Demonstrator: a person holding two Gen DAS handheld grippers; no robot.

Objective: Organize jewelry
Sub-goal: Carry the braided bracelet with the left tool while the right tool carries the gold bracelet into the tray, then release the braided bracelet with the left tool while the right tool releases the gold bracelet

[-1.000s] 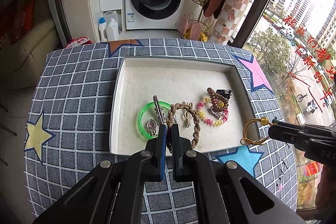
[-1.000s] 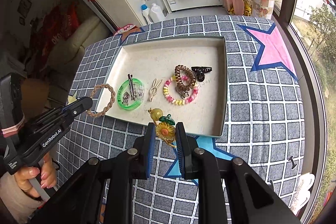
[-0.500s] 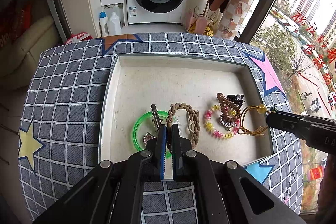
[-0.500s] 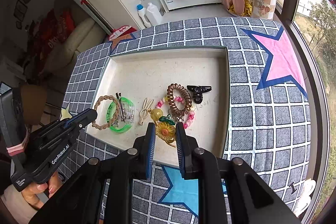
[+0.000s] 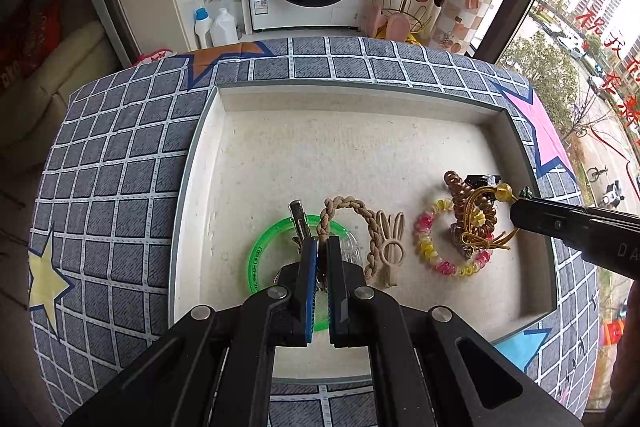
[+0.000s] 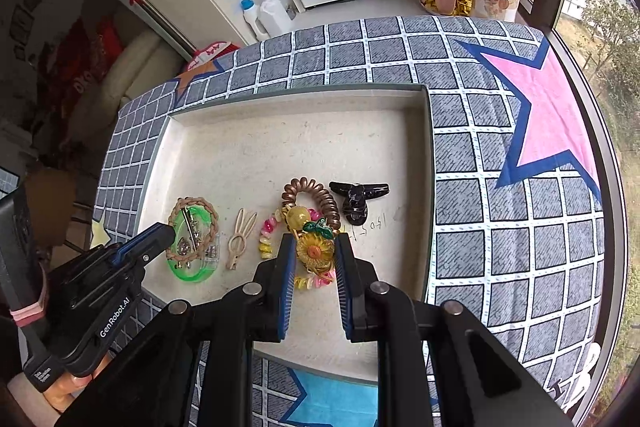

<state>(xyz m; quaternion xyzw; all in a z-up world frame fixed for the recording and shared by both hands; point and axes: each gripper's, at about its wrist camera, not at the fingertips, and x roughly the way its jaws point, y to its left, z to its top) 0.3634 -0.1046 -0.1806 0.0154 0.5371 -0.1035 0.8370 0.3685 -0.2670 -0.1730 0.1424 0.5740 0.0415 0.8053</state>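
"GenRobot.AI" on left tool (image 6: 170, 227), "DA…" on right tool (image 5: 516, 211)

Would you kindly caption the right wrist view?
Right gripper carries a sunflower hair tie over the tray of accessories.

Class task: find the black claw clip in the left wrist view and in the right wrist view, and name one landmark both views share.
Left wrist view: the black claw clip sits at the right of the tray, mostly hidden behind the brown coil hair tie.
Right wrist view: the clip lies in full sight, right of centre, just right of the coil tie.
Shared landmark: the green bangle.
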